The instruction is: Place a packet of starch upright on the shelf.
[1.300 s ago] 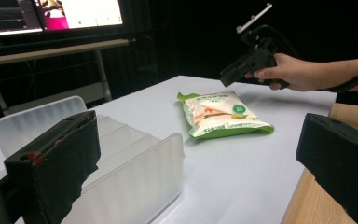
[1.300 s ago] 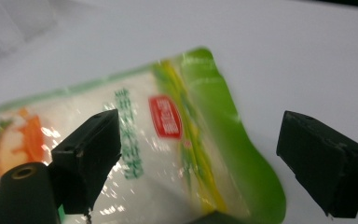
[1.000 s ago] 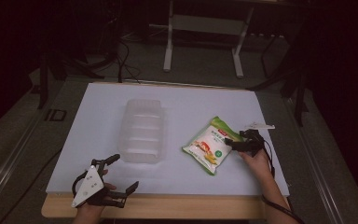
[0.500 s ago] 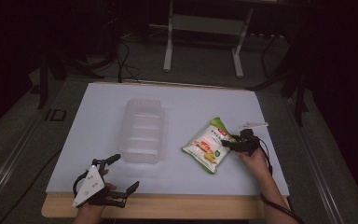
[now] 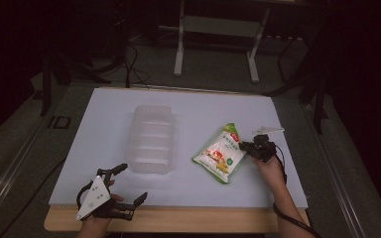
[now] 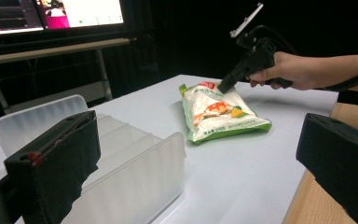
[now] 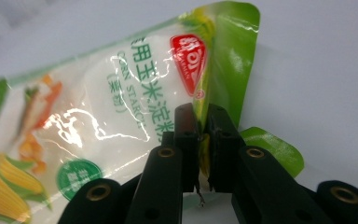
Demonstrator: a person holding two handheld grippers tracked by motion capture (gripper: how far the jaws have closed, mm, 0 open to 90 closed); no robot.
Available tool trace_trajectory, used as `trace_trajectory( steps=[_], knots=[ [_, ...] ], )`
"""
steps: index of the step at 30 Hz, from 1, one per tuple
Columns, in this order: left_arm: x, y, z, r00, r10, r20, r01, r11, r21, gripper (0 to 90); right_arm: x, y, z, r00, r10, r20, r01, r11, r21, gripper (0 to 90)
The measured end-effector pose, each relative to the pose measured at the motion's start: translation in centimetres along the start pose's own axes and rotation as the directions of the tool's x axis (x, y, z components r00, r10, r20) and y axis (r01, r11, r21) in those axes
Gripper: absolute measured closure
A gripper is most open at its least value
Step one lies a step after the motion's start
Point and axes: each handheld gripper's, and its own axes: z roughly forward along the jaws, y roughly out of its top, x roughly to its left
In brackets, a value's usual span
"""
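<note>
White table seen from above, dark room behind. Near the table's right side, a green and white bag marked corn starch, lying flat with pictures of corn and carrot on its face. Right gripper at the bag's right edge, held in a hand coming up from the near side. Jaws just closed, now narrow and pinched on a fold of the bag's green edge, film caught between the pads in the right gripper view. Same bag in the left gripper view, resting on the table, with the right gripper tilted down onto its far edge.

Left of the bag and apart from it, a clear plastic tray with ribbed compartments, standing near the middle of the table. Left gripper at the near left corner, jaws spread wide, holding nothing, just short of the tray's near end.
</note>
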Motion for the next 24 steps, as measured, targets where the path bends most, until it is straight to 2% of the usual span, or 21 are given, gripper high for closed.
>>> trace_trajectory(
  steps=[6,10,13,16,19,24],
  knots=[
    [-0.1,0.0,0.1,1.0000,0.003,0.002,-0.003,1.0000,0.004,0.0,0.9,1.2,-1.1,0.9985,-0.053,-0.009,0.053,0.998,-0.031,85.5],
    [0.0,0.0,0.1,1.0000,0.003,0.001,-0.003,1.0000,0.008,0.0,1.6,1.9,-2.0,0.9969,-0.078,-0.009,0.077,0.994,-0.075,85.5],
    [-0.1,0.0,0.1,1.0000,0.003,0.002,-0.003,0.9999,0.010,0.0,2.5,2.5,-2.4,0.9931,-0.117,0.008,0.118,0.989,-0.085,85.7],
    [-0.1,0.0,0.1,1.0000,0.005,0.004,-0.005,0.9999,0.010,0.0,3.1,2.9,-2.8,0.9914,-0.130,0.004,0.130,0.987,-0.091,86.0],
    [-0.2,0.0,0.2,1.0000,0.003,0.006,-0.003,0.9999,0.011,0.0,3.8,3.4,-3.3,0.9885,-0.151,0.006,0.151,0.983,-0.108,86.2],
    [-0.2,0.0,0.2,1.0000,0.000,0.008,0.000,0.9999,0.010,0.0,5.3,4.2,-4.4,0.9792,-0.203,-0.001,0.200,0.966,-0.162,86.8]
  ],
)
